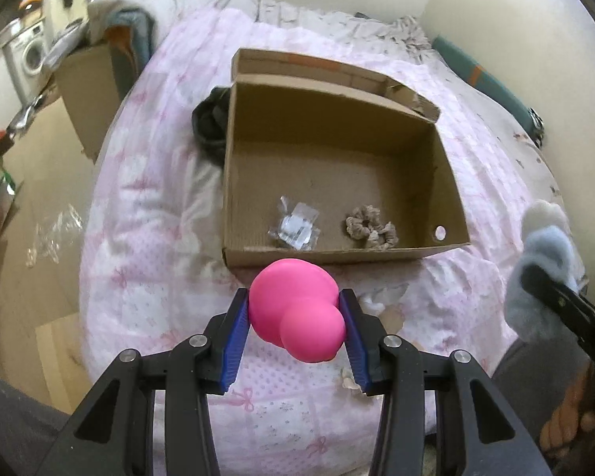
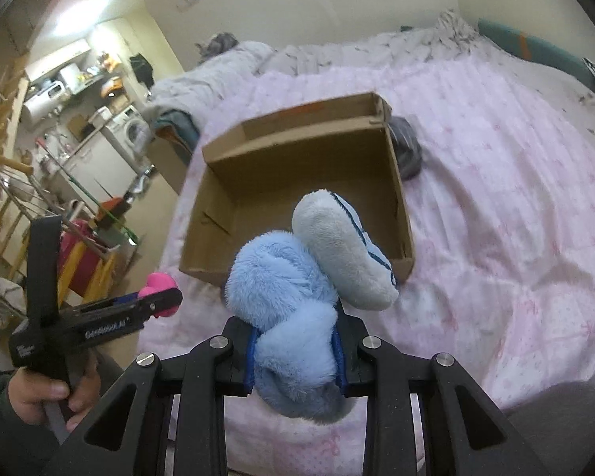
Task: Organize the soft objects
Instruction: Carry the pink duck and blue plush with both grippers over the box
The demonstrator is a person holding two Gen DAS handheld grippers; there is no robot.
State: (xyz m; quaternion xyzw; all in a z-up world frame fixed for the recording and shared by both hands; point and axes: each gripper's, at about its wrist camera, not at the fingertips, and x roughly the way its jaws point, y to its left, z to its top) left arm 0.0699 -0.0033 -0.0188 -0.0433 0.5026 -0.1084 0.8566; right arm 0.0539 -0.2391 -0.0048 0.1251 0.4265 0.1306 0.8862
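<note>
My left gripper [image 1: 294, 309] is shut on a pink rubbery toy [image 1: 295, 311] of two rounded lobes, held just above the quilt in front of the cardboard box [image 1: 258, 256]. In the box lie a beige scrunchie [image 1: 371, 228] and a small clear packet [image 1: 295, 226]. My right gripper [image 2: 295, 351] is shut on a fluffy blue and white plush slipper [image 2: 297, 297], lifted before the same box [image 2: 202, 267]. The slipper [image 1: 543, 261] and the right gripper's finger show at the right edge of the left wrist view. The left gripper [image 2: 154, 297] with the pink toy [image 2: 160, 279] appears at the left of the right wrist view.
The box rests on a pink patterned quilt [image 1: 146, 206] on a bed. A dark cloth bundle [image 1: 210, 127] lies against the box's far side. A second cardboard box [image 1: 87, 91] stands beside the bed. The floor at left holds plastic wrap [image 1: 55, 234] and clutter. A hand [image 2: 47, 392] grips the left tool.
</note>
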